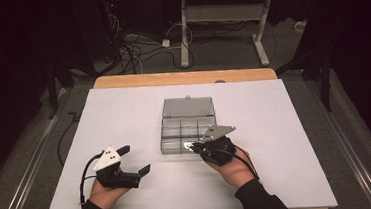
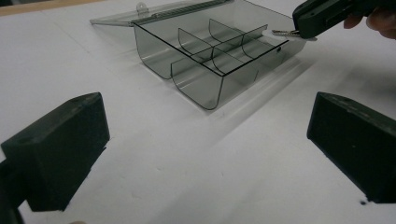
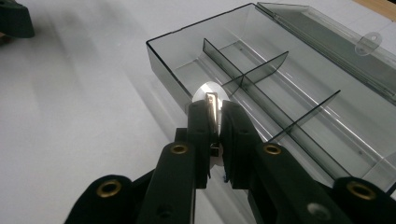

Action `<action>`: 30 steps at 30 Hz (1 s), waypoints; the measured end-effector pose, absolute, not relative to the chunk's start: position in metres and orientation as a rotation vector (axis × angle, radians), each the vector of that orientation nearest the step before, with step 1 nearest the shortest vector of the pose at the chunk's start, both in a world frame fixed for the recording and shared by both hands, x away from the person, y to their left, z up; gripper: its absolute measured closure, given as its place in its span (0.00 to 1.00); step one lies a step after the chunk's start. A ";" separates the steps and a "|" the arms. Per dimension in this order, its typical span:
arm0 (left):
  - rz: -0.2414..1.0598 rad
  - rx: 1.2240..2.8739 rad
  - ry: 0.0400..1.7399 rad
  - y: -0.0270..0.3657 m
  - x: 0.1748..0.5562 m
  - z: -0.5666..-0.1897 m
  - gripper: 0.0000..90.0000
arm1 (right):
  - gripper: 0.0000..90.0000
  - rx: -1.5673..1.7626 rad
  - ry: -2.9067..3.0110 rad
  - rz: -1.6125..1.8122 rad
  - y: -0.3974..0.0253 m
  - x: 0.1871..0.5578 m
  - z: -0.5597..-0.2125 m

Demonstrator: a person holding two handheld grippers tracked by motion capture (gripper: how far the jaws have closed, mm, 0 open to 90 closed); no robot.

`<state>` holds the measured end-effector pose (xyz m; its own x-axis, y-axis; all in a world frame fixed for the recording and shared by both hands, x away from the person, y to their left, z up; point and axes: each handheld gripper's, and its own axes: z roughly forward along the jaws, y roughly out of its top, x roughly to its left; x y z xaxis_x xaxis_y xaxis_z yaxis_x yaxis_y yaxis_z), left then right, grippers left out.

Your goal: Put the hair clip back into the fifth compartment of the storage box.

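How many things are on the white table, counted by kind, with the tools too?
Clear divided boxes, lid open: 1
Small silvery things with a round white tag, pinched in the right tool: 1
Black tools: 2, the left tool open and the right tool shut
Total: 4

Smoky grey box, black grippers, white worktop

The compartment box [image 1: 187, 124] is see-through smoky grey; the small piece [image 3: 211, 95] in the black right gripper [image 3: 214, 112] is shiny silver. The left gripper [image 1: 137, 161] is black, its top plate pale grey. The worktop [image 1: 275, 127] is plain white, edged in light wood.
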<state>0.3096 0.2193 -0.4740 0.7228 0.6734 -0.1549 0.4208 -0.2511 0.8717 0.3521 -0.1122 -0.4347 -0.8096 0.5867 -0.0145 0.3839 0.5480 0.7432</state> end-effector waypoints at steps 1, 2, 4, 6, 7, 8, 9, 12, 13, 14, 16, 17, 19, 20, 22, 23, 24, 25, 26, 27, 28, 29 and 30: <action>0.304 1.888 0.847 0.219 0.310 -0.474 0.00 | 0.94 0.809 2.525 1.110 -0.111 0.353 -0.434; 0.304 1.888 0.846 0.219 0.310 -0.474 0.00 | 0.94 0.810 2.527 1.112 -0.111 0.355 -0.434; 0.304 1.889 0.845 0.219 0.310 -0.474 0.00 | 0.94 0.810 2.530 1.106 -0.109 0.357 -0.435; 0.303 1.889 0.846 0.219 0.310 -0.474 0.00 | 0.94 0.811 2.532 1.103 -0.108 0.360 -0.435; 0.303 1.889 0.846 0.219 0.310 -0.474 0.00 | 0.94 0.815 2.531 1.098 -0.108 0.361 -0.435; 0.303 1.887 0.847 0.219 0.310 -0.474 0.00 | 0.94 0.812 2.532 1.098 -0.107 0.362 -0.435; 0.303 1.887 0.846 0.220 0.310 -0.474 0.00 | 0.94 0.812 2.532 1.098 -0.107 0.363 -0.436; 0.302 1.888 0.845 0.220 0.310 -0.474 0.00 | 0.94 0.816 2.532 1.088 -0.105 0.367 -0.436; 0.302 1.888 0.845 0.220 0.310 -0.474 0.00 | 0.94 0.819 2.533 1.085 -0.104 0.368 -0.436; 0.302 1.888 0.845 0.220 0.310 -0.474 0.00 | 0.94 0.818 2.533 1.082 -0.103 0.369 -0.437; 0.301 1.888 0.845 0.220 0.310 -0.474 0.00 | 0.94 0.822 2.534 1.077 -0.102 0.371 -0.437; 0.301 1.887 0.845 0.220 0.310 -0.474 0.00 | 0.94 0.823 2.532 1.073 -0.101 0.373 -0.438; 0.302 1.885 0.844 0.220 0.310 -0.474 0.00 | 0.94 0.825 2.531 1.068 -0.101 0.374 -0.438; 0.302 1.885 0.844 0.220 0.310 -0.474 0.00 | 0.94 0.825 2.531 1.066 -0.100 0.375 -0.438; 0.301 1.886 0.843 0.220 0.310 -0.474 0.00 | 0.94 0.828 2.532 1.064 -0.100 0.377 -0.439; 0.301 1.886 0.843 0.220 0.310 -0.474 0.00 | 0.94 0.832 2.531 1.061 -0.099 0.378 -0.439; 0.300 1.886 0.843 0.220 0.310 -0.474 0.00 | 0.94 0.835 2.530 1.061 -0.099 0.379 -0.439; 0.299 1.886 0.842 0.220 0.310 -0.474 0.00 | 0.94 0.834 2.530 1.058 -0.099 0.380 -0.440; 0.299 1.886 0.842 0.220 0.310 -0.474 0.00 | 0.94 0.833 2.529 1.057 -0.099 0.380 -0.440; 0.299 1.887 0.841 0.220 0.310 -0.474 0.00 | 0.94 0.835 2.529 1.052 -0.099 0.381 -0.440; 0.298 1.887 0.842 0.220 0.310 -0.474 0.00 | 0.94 0.837 2.529 1.051 -0.098 0.381 -0.440; 0.298 1.885 0.842 0.220 0.310 -0.474 0.00 | 0.94 0.838 2.530 1.047 -0.098 0.383 -0.441; 0.298 1.884 0.842 0.220 0.310 -0.474 0.00 | 0.94 0.837 2.534 1.045 -0.098 0.383 -0.441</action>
<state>0.3100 0.2198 -0.4740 0.7263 0.6688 -0.1585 0.4197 -0.2488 0.8729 0.3832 -0.0983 -0.4411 -0.7947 0.6062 -0.0317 0.4077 0.5718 0.7119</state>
